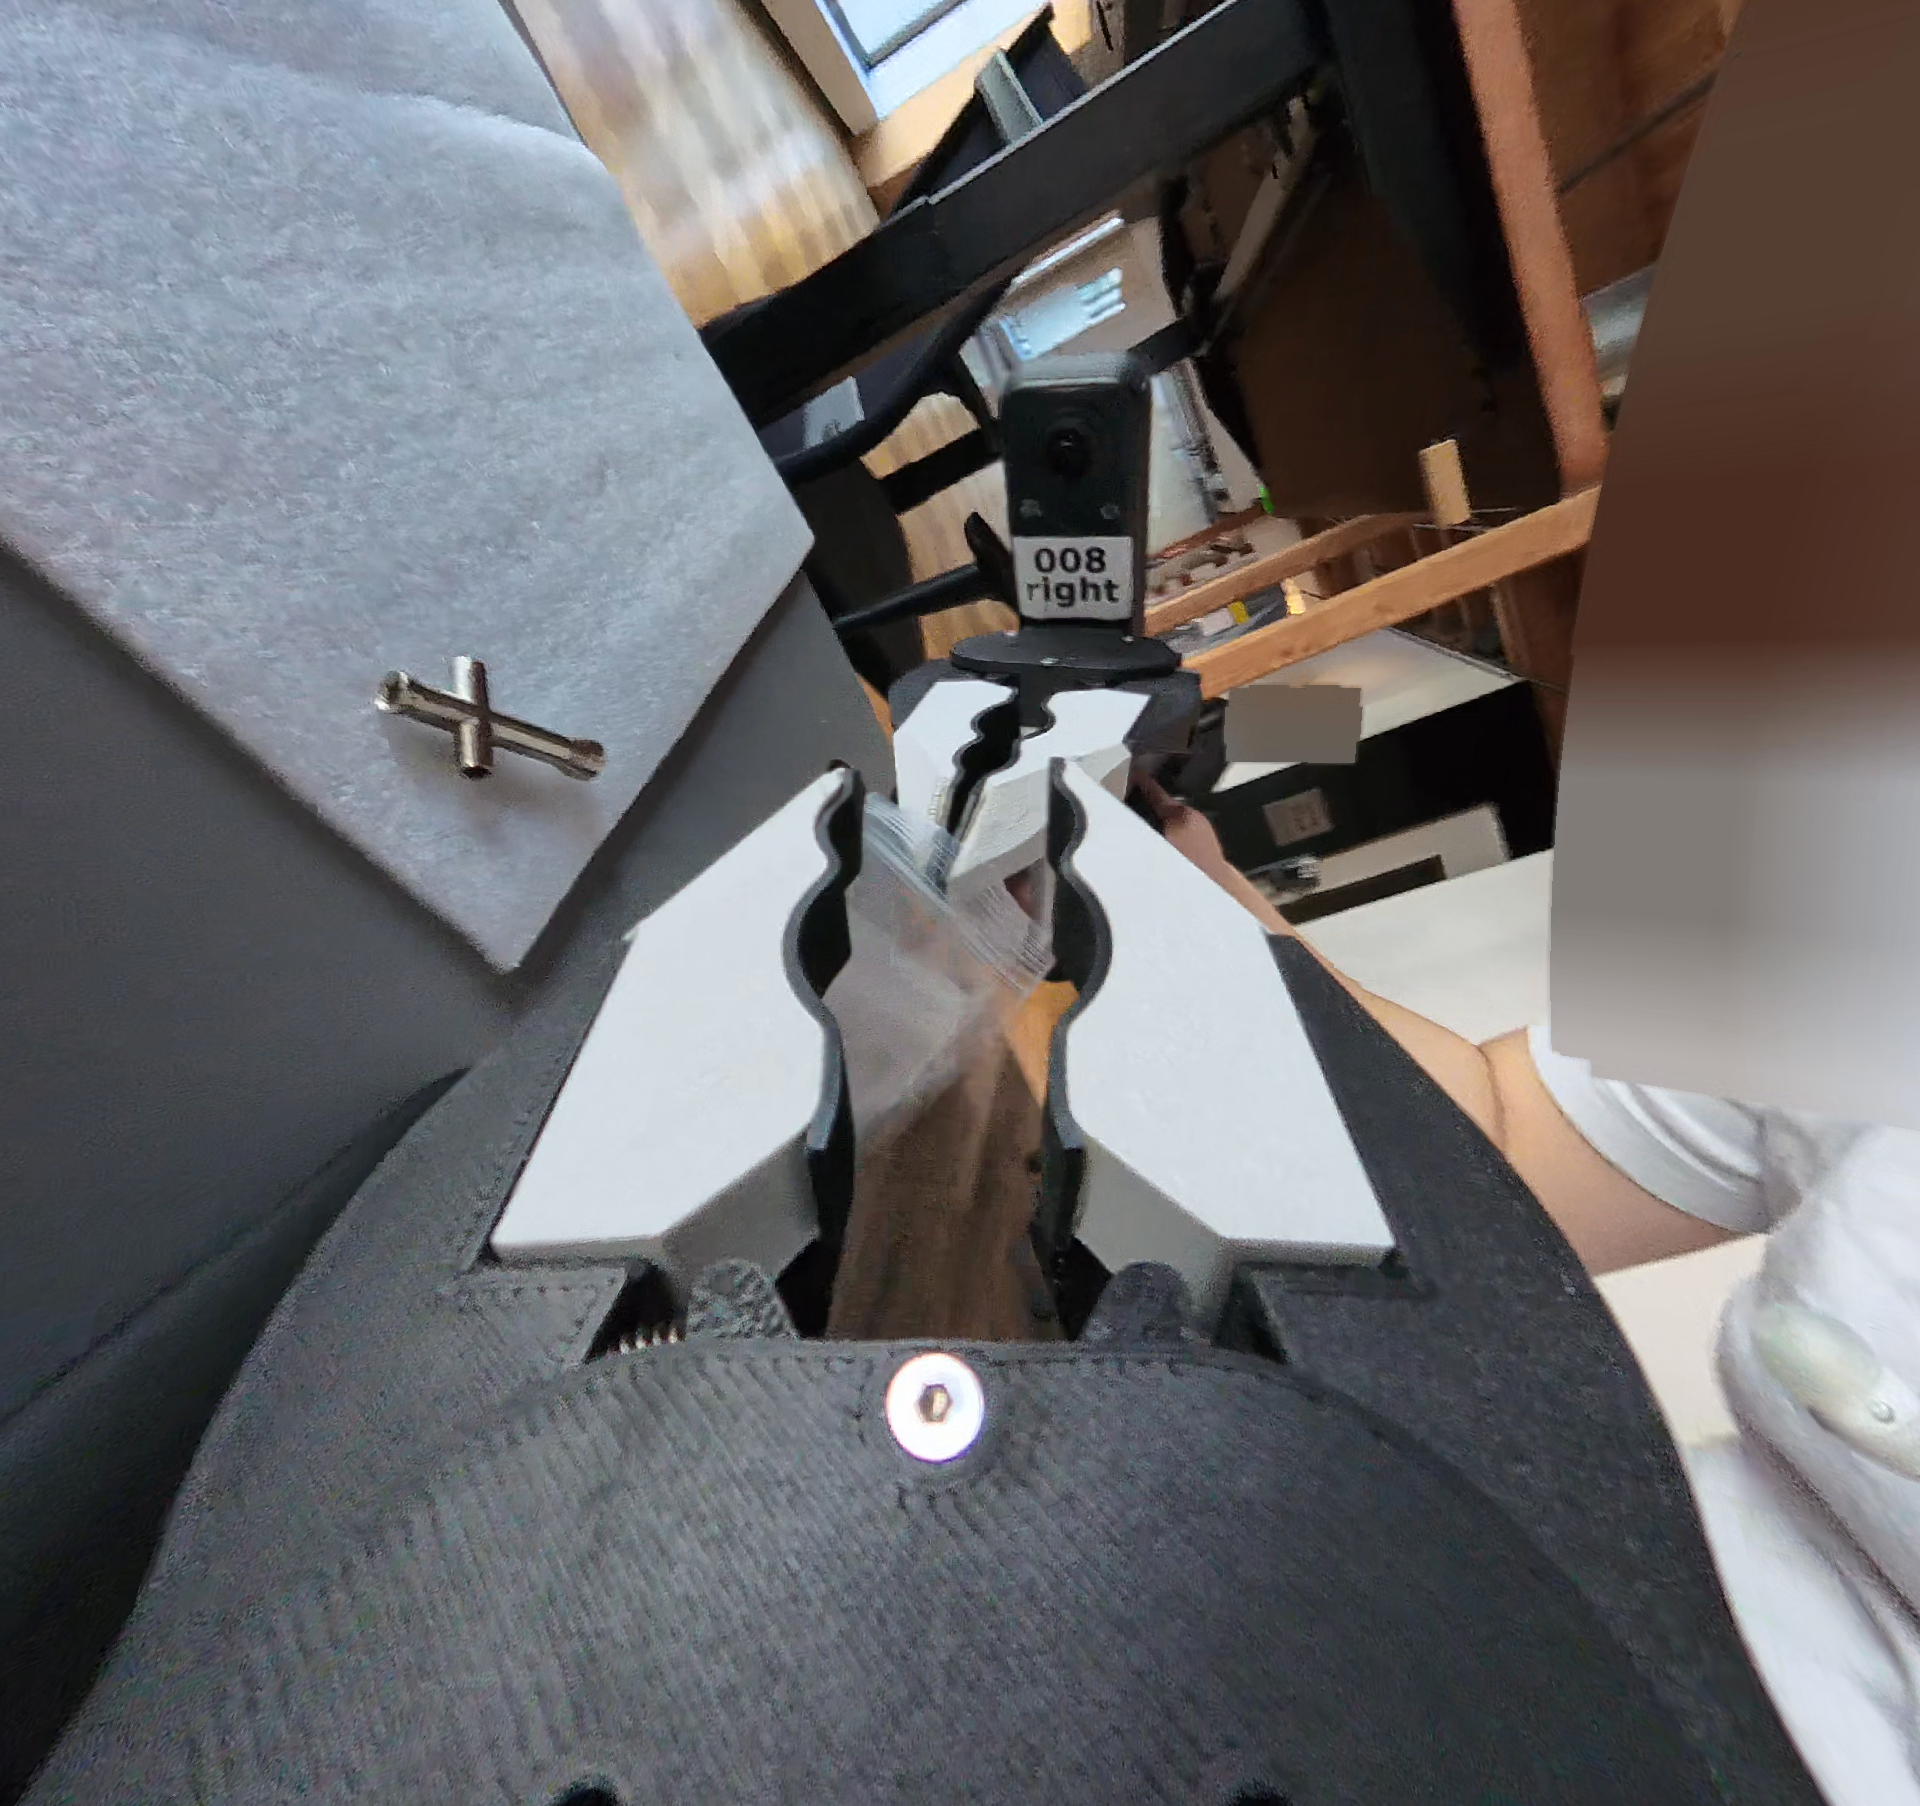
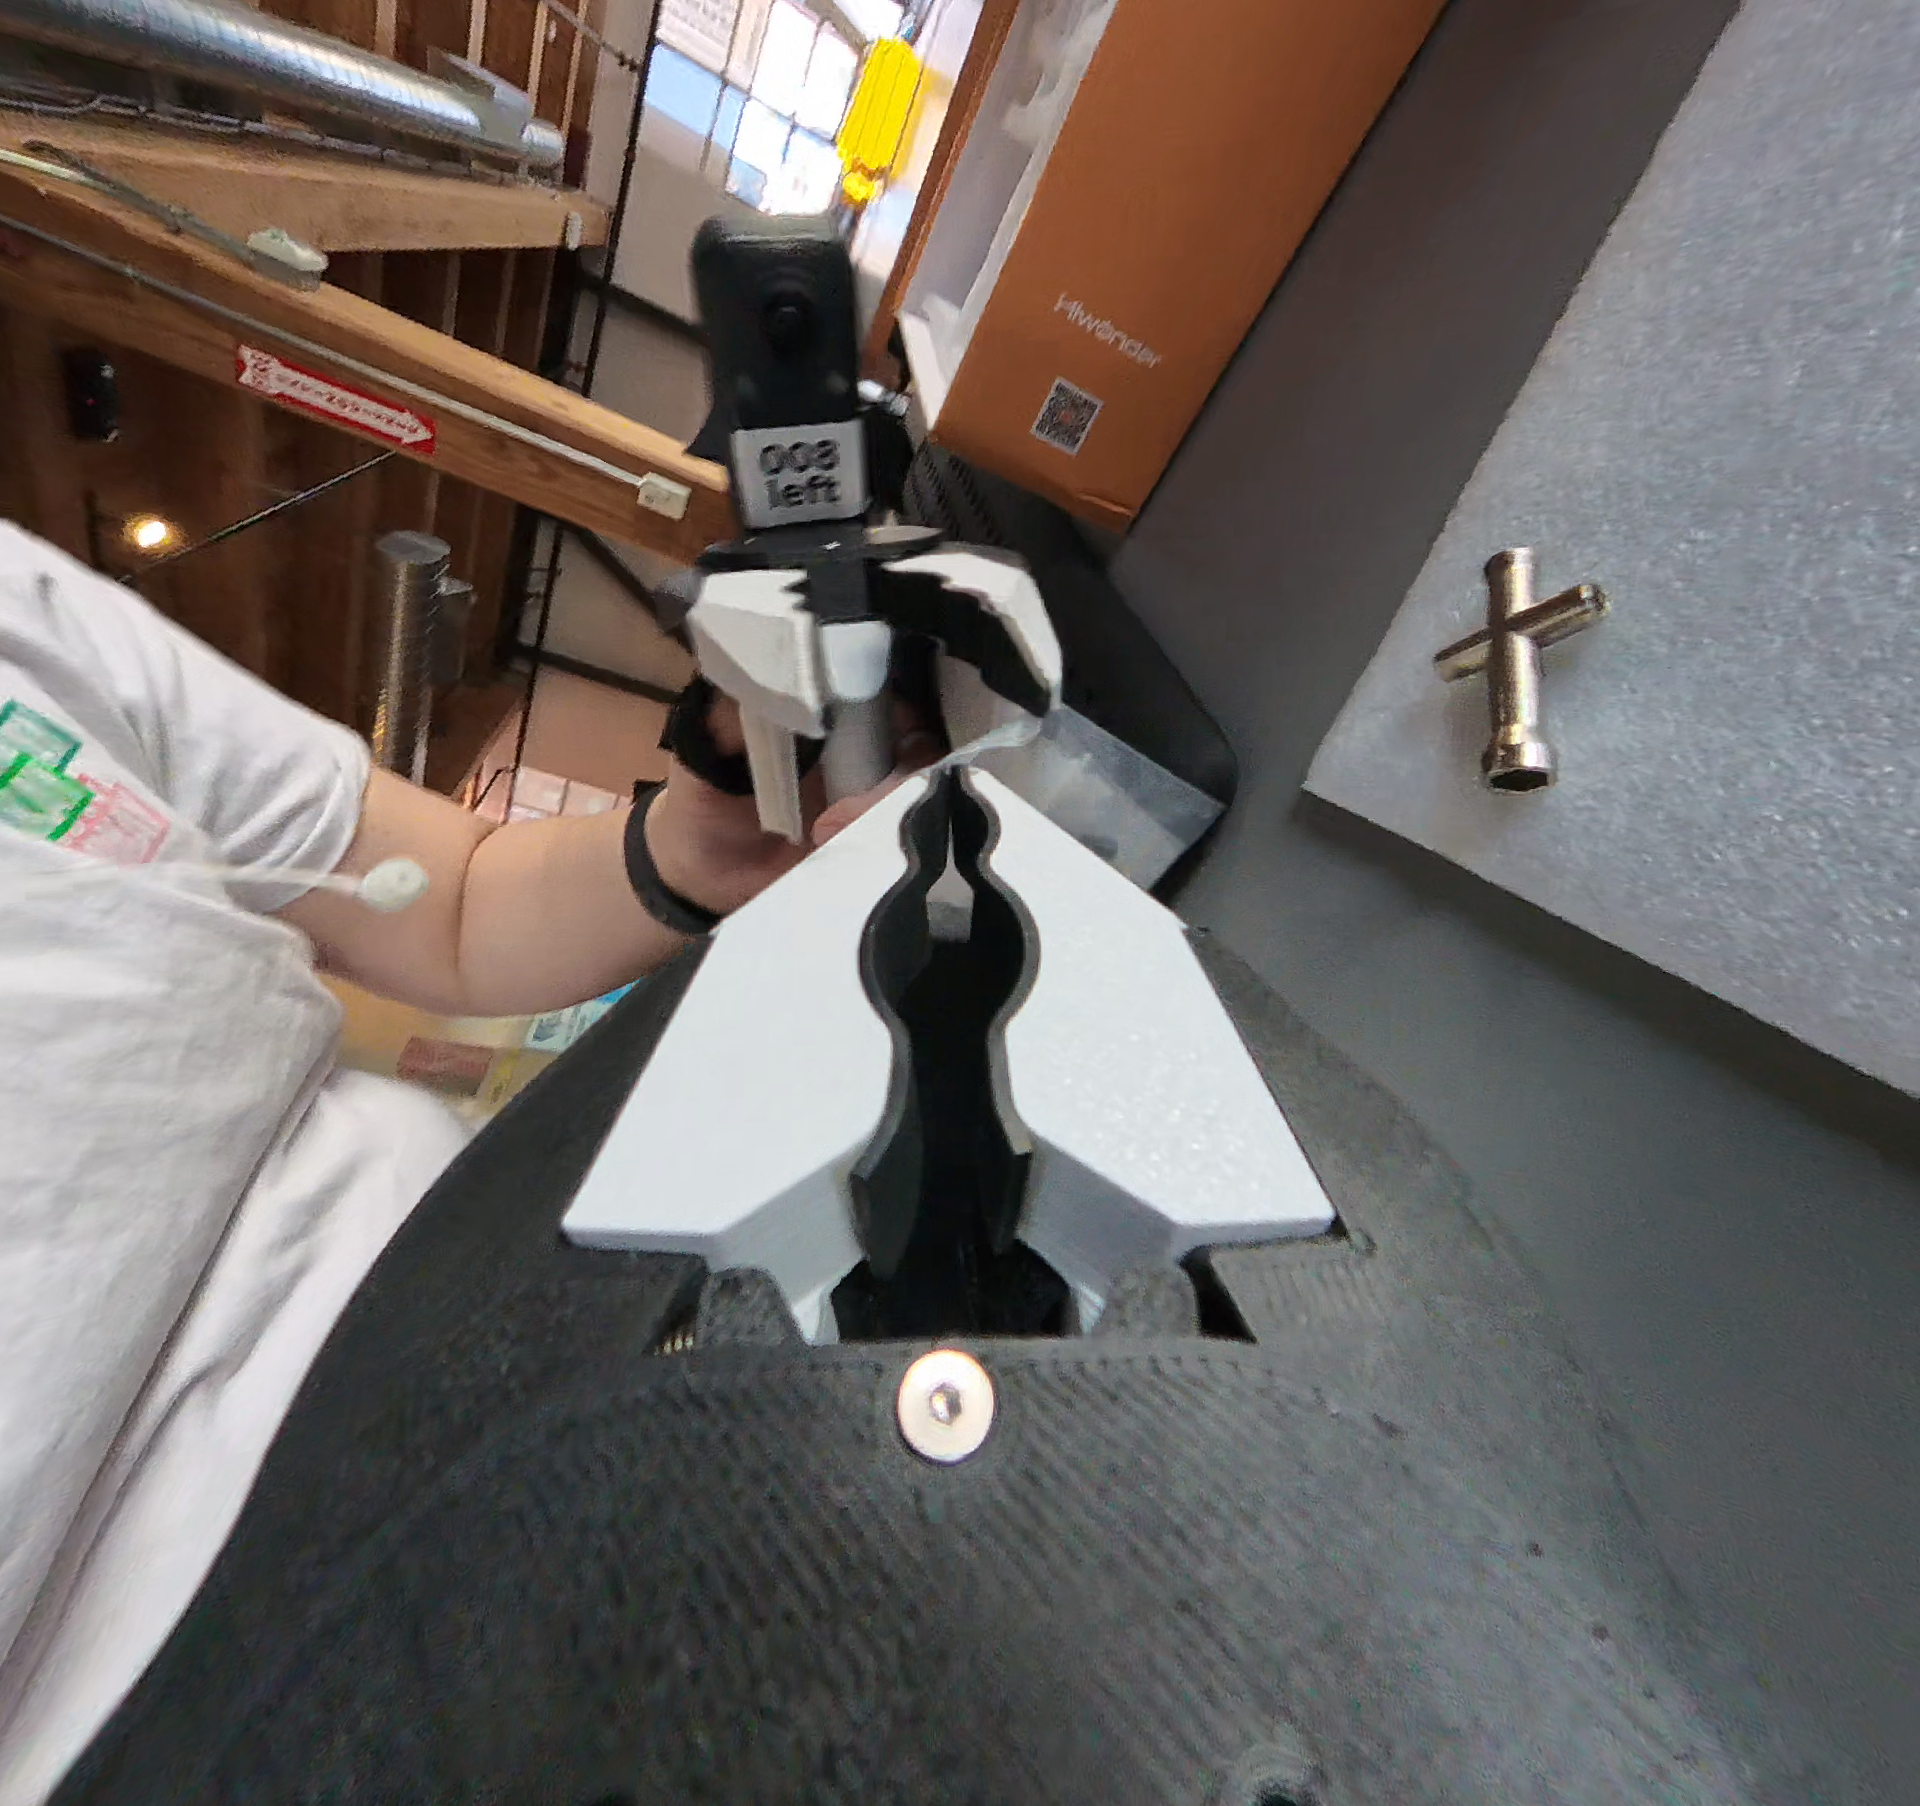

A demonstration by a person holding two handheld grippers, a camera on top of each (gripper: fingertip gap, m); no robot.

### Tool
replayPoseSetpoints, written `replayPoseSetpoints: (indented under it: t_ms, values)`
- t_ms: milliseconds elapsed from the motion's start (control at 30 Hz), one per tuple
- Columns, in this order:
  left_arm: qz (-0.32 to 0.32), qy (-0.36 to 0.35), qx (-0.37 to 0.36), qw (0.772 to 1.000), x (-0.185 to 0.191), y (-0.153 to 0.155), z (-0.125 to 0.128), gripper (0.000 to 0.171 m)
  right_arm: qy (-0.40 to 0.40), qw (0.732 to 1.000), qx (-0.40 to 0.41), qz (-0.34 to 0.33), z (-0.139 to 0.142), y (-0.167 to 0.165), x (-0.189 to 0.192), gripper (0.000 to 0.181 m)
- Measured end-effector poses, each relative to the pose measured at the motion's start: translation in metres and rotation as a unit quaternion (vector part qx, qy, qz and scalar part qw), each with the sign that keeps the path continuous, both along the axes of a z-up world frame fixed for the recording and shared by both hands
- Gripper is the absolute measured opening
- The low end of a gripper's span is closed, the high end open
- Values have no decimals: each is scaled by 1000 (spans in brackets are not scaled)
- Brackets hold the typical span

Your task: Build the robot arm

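My right gripper [image 2: 951, 786] is shut on the edge of a clear plastic bag [image 2: 1132, 821] and holds it in the air. In the left wrist view the bag [image 1: 925, 956] hangs between the fingers of my left gripper [image 1: 951, 780], which is open around it. The right gripper [image 1: 961, 842] faces the left one tip to tip. In the right wrist view the left gripper [image 2: 914, 767] stands open, with one finger against the bag's top edge. A metal cross-shaped socket wrench [image 1: 488, 722] lies on a grey foam pad [image 1: 260, 354]; it also shows in the right wrist view [image 2: 1517, 665].
The foam pad [image 2: 1714, 406] lies on a dark grey table [image 2: 1558, 1237]. An orange and white box [image 2: 1101, 250] stands at the table's far end. A person's arm [image 2: 499, 904] and white shirt are close behind the grippers. Wooden beams and a metal duct [image 2: 260, 63] are farther off. Less than 4 cm separates the two grippers' tips.
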State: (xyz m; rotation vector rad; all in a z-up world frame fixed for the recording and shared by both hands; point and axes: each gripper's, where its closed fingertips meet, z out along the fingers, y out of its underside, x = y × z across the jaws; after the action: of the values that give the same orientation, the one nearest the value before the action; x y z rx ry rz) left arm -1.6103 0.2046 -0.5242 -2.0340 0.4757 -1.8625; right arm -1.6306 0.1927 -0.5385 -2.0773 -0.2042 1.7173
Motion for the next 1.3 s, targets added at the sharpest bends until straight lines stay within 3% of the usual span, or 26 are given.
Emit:
replayPoseSetpoints:
  t_ms: [167, 333, 467, 600, 667, 833, 967, 1300]
  values:
    - [60, 141, 76, 985, -9, 11, -16, 45, -7, 998, -3, -62, 1, 11, -3, 0]
    - [65, 182, 78, 978, -15, 11, -19, 45, 10, 994, -29, -102, -4, 17, -2, 0]
    - [47, 199, 104, 973, -16, 7, -20, 31, 39, 990, -55, -123, -6, 21, -1, 0]
    - [30, 191, 85, 978, -15, 6, -22, 23, 52, 987, -69, -132, -8, 22, 0, 0]
    - [16, 193, 81, 978, -15, 4, -25, 12, 56, 985, -80, -139, -10, 23, 2, 0]
    - [3, 197, 91, 976, -12, 2, -24, 20, 74, 982, -93, -143, -6, 25, -2, 0]
    - [-6, 216, 85, 973, -12, 0, -30, 14, 54, 985, -88, -141, -9, 25, -6, 0]
    - [-16, 149, -10, 989, -10, -4, -29, 7, 18, 990, -65, -125, -13, 22, -1, 0]
